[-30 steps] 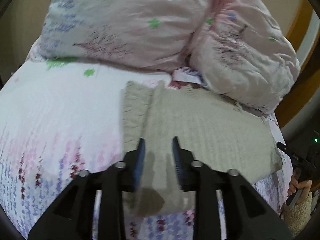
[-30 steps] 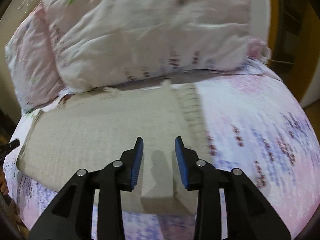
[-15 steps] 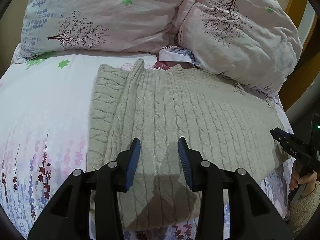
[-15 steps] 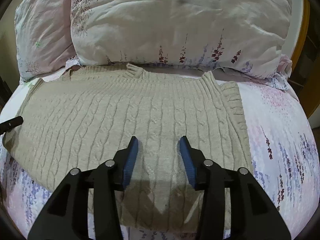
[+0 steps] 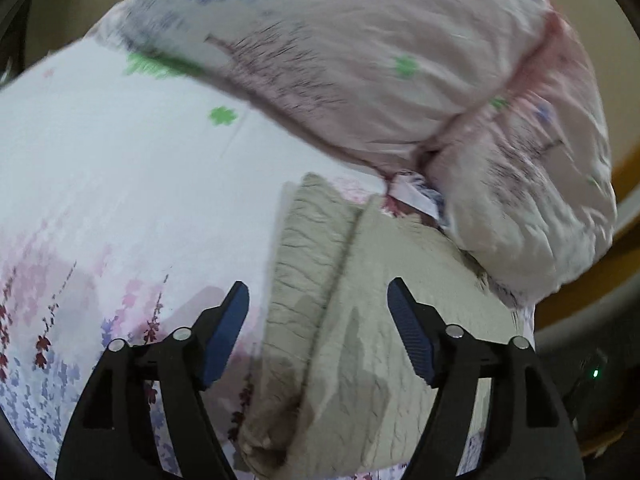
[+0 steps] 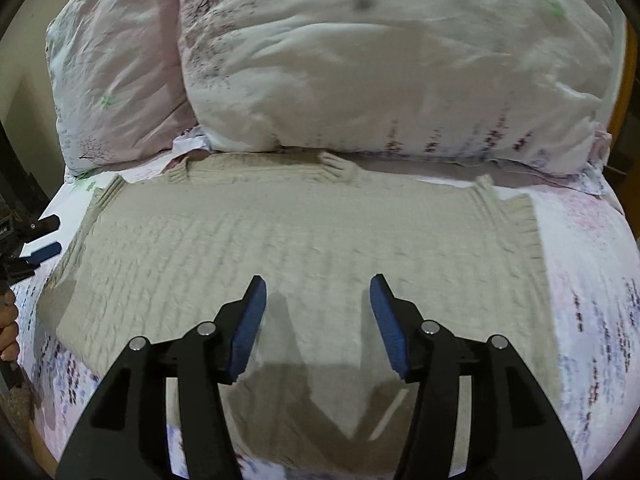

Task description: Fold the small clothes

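A beige cable-knit sweater (image 6: pixel 304 232) lies flat on the flowered bed sheet (image 6: pixel 592 280), neck toward the pillows. Its left sleeve is folded in along the left edge (image 5: pixel 308 264). My left gripper (image 5: pixel 317 290) hovers over that folded edge, jaws opening wide, the cloth below them and not pinched. My right gripper (image 6: pixel 317 280) hangs over the lower middle of the sweater, its jaws also opening with nothing between the pads. The left gripper (image 6: pixel 44 236) also shows at the far left of the right wrist view, beside the sweater's edge.
Two large flowered pillows (image 6: pixel 380 60) (image 6: pixel 120 80) press against the sweater's neck at the back. A wooden bed frame (image 5: pixel 628 184) runs along the right. A hand (image 6: pixel 8 328) shows at the left edge. Bare sheet (image 5: pixel 120 160) spreads left of the sweater.
Both grippers' jaws have widened. The left gripper has swung back left over the sweater's folded left edge and rolled. The right gripper has shifted left from the right edge toward the middle.
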The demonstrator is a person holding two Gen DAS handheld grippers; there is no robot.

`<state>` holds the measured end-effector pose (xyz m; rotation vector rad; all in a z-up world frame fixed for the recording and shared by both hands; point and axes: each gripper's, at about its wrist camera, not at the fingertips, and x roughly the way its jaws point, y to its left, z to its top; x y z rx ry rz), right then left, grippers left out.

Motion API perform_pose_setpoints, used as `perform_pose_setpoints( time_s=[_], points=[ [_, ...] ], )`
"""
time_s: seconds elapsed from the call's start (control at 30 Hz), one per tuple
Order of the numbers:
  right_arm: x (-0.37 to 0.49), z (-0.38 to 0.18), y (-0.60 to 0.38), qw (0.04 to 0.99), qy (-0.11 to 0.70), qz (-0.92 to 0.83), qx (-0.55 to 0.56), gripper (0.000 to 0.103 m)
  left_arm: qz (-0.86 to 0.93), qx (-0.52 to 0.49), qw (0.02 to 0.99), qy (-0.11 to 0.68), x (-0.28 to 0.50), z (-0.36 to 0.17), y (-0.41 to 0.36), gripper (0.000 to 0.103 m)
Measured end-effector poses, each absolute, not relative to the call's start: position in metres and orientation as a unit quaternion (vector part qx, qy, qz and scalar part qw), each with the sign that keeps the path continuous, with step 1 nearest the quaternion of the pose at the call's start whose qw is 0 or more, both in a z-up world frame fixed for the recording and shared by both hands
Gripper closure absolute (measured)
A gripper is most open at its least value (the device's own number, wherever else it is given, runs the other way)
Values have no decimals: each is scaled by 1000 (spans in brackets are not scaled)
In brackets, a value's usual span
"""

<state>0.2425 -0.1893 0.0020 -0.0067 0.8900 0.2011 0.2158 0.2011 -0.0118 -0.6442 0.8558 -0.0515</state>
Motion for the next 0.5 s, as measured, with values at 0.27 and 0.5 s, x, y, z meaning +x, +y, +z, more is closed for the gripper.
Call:
perform_pose_setpoints(
  time_s=[0.27, 0.5],
  points=[
    [248, -12, -176, 896, 435, 79, -36, 43, -33, -327, 853, 406, 221, -25, 197, 29],
    [250, -12, -180, 896, 435, 82, -30, 41, -51, -315, 855, 408, 223, -30, 182, 34]
  ],
)
